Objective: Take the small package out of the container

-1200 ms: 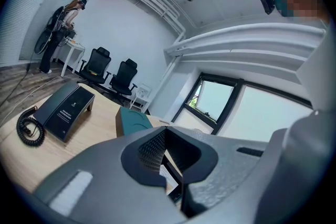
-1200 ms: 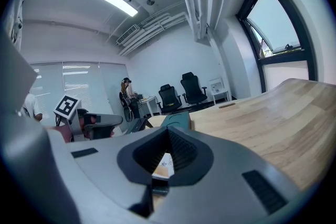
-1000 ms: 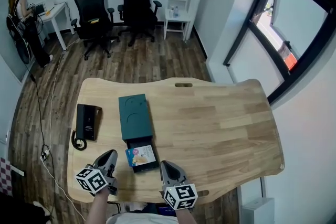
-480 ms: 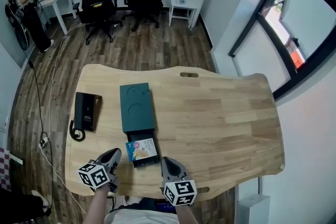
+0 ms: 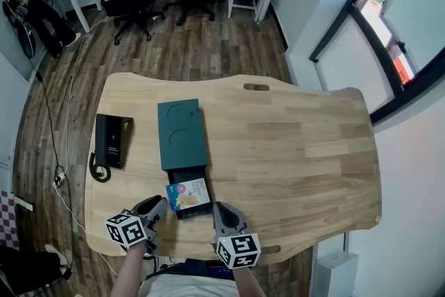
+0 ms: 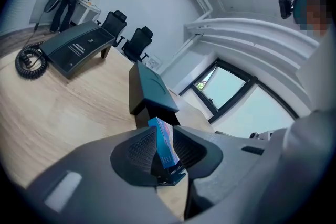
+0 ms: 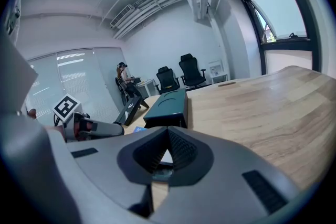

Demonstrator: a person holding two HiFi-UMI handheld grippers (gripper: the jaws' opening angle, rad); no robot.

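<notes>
so, table (image 5: 299, 149): wood, bears everything.
container (image 5: 179, 132): teal box, its drawer (image 5: 186, 174) pulled out toward the near edge.
phone (image 5: 111, 141): left of container, well apart.
left gripper (image 5: 160, 203): jaws have just been opening; released, with the package's near-left corner in the gap and the pads not pressing it.
right gripper (image 5: 220, 206): clenched on nothing, just beside the drawer's near-right corner.
package (image 5: 188, 194): lies flat in the drawer, long axis across it.
relation: package lies ahead and right of the left gripper, which looks nearer, facing a short edge.
</notes>
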